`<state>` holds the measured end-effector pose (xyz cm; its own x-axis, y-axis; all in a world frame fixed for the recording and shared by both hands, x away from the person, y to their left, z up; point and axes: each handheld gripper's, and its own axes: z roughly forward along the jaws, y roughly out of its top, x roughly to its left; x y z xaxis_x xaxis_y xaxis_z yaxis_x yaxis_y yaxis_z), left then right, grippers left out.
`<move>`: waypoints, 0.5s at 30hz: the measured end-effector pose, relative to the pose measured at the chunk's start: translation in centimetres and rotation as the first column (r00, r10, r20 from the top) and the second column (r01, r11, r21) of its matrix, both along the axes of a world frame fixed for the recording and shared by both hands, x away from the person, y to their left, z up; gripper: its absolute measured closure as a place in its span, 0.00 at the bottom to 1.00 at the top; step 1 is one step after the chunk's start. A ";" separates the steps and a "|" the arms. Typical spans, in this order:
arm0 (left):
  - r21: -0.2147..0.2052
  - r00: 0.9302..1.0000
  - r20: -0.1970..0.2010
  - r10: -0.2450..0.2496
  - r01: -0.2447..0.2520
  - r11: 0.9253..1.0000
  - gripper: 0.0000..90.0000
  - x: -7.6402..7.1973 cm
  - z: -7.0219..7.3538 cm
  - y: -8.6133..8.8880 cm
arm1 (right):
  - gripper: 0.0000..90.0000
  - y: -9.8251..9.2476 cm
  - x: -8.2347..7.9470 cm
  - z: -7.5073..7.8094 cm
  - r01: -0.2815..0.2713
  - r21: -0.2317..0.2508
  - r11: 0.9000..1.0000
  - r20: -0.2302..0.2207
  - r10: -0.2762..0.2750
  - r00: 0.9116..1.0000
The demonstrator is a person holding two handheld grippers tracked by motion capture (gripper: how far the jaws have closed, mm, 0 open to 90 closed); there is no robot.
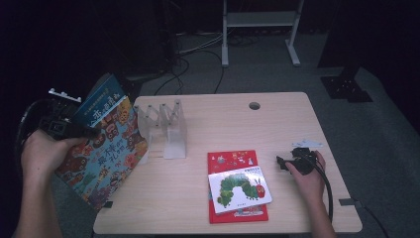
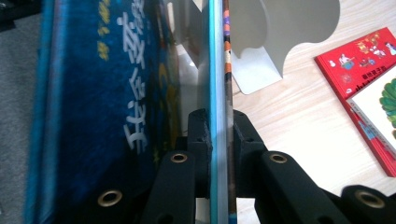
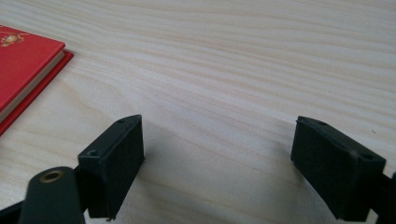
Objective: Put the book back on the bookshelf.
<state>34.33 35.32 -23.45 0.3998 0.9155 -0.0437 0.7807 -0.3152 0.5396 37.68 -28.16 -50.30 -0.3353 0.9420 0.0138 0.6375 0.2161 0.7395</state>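
My left gripper [image 1: 91, 133] is up at the table's left edge, shut on the edge of a thin colourful picture book [image 1: 101, 158] that hangs tilted, partly off the table. In the left gripper view both pads of that gripper [image 2: 218, 126] press on the book's edge [image 2: 218, 70]. A blue-covered book [image 2: 93, 102] lies against the outer side of one jaw; I cannot tell whether it is a separate book. My right gripper [image 1: 281, 162] rests on the table at the right, open, its jaws [image 3: 217, 144] wide apart over bare wood.
A white book rack [image 1: 163, 129] stands on the wooden table [image 1: 277, 124] beside the held book. A red book [image 1: 233, 161] lies flat mid-table under a white caterpillar book [image 1: 240, 189]. A cable hole [image 1: 254, 105] is at the back.
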 end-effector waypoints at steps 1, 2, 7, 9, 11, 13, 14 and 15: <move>-0.009 1.000 0.002 0.003 -0.003 1.000 0.89 0.2 -0.1 -0.1 | 0.18 0.0 0.0 0.0 0.000 0.000 1.000 0.000 0.000 1.000; -0.011 1.000 0.004 0.005 -0.005 1.000 0.89 0.3 -0.1 -0.1 | 0.18 0.0 0.0 0.0 -0.001 -0.001 1.000 0.000 0.001 1.000; -0.012 1.000 0.018 0.020 -0.020 1.000 0.89 0.9 -0.2 -0.4 | 0.18 0.0 0.0 0.0 -0.001 -0.001 1.000 0.000 0.001 1.000; -0.017 0.999 0.025 0.034 -0.033 0.999 0.89 1.3 -0.4 -0.4 | 0.18 0.0 0.0 0.0 -0.001 -0.001 1.000 0.000 0.001 1.000; -0.017 0.999 0.032 0.042 -0.042 0.999 0.89 1.5 -0.5 -0.6 | 0.18 0.0 0.0 0.0 -0.001 -0.001 1.000 0.000 0.001 1.000; -0.015 0.998 0.042 0.054 -0.053 0.998 0.89 1.9 -0.6 -0.8 | 0.18 0.0 0.0 0.0 0.000 -0.001 1.000 0.000 0.000 1.000; -0.015 0.997 0.048 0.059 -0.058 0.998 0.89 2.0 -0.7 -1.0 | 0.18 0.0 0.0 0.0 0.000 -0.001 1.000 0.000 0.000 1.000; -0.013 0.997 0.051 0.063 -0.063 0.998 0.89 2.1 -0.7 -1.0 | 0.18 0.0 0.0 0.0 0.000 -0.001 1.000 0.000 0.000 1.000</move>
